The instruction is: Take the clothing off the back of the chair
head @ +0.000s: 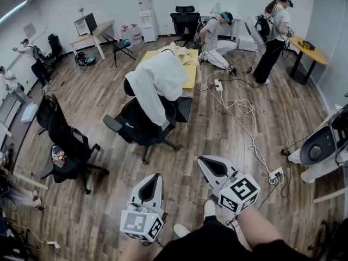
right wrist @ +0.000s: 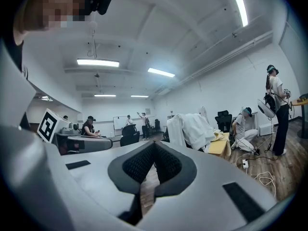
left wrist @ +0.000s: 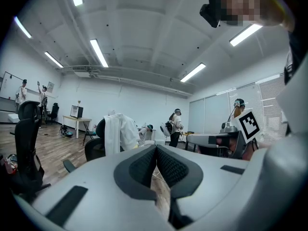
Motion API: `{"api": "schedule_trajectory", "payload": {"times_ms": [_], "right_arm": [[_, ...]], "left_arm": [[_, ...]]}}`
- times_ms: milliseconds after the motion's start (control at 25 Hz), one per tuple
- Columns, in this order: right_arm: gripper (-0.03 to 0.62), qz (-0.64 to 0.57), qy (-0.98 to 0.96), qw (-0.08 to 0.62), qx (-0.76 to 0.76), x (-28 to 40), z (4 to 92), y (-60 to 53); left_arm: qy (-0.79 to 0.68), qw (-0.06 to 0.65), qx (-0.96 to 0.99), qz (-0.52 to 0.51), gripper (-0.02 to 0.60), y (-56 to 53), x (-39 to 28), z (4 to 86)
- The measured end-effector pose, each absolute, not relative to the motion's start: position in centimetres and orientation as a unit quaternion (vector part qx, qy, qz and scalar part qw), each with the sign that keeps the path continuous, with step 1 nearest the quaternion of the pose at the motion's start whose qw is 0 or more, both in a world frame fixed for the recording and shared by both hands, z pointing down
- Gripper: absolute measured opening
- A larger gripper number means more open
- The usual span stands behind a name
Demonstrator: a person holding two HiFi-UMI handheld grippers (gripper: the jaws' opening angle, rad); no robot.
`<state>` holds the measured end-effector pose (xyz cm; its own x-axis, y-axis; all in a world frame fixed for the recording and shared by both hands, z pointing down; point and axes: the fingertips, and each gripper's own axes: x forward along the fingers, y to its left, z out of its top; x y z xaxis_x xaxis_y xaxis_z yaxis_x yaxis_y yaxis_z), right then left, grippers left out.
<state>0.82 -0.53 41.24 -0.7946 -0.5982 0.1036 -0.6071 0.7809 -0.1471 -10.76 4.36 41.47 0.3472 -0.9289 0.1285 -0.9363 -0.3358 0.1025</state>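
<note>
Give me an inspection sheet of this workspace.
Surface: wooden floor.
Job's things: white garment draped over the back of a black office chair, untouched.
Clutter: yellow table behind that chair; second black chair at left.
Claws: left claw and right claw both shut, empty, short of the chair.
Cables: white cord snaking across the floor to a power strip at right.
Surroundings: other people near the far wall.

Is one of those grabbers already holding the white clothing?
No, the white clothing hangs over the back of the black chair, apart from the left gripper and the right gripper, both empty.
</note>
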Motion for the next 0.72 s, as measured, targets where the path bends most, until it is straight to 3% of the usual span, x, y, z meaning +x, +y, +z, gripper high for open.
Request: {"api": "schedule_trajectory", "payload": {"times_ms": [720], "right_arm": [[0.012,0.065,-0.954,0.027,0.291,4.5,40.0,-8.7]], "left_arm": [[-0.593,0.073,0.802,0.01,0.017,-3.3,-6.7,40.8]]}}
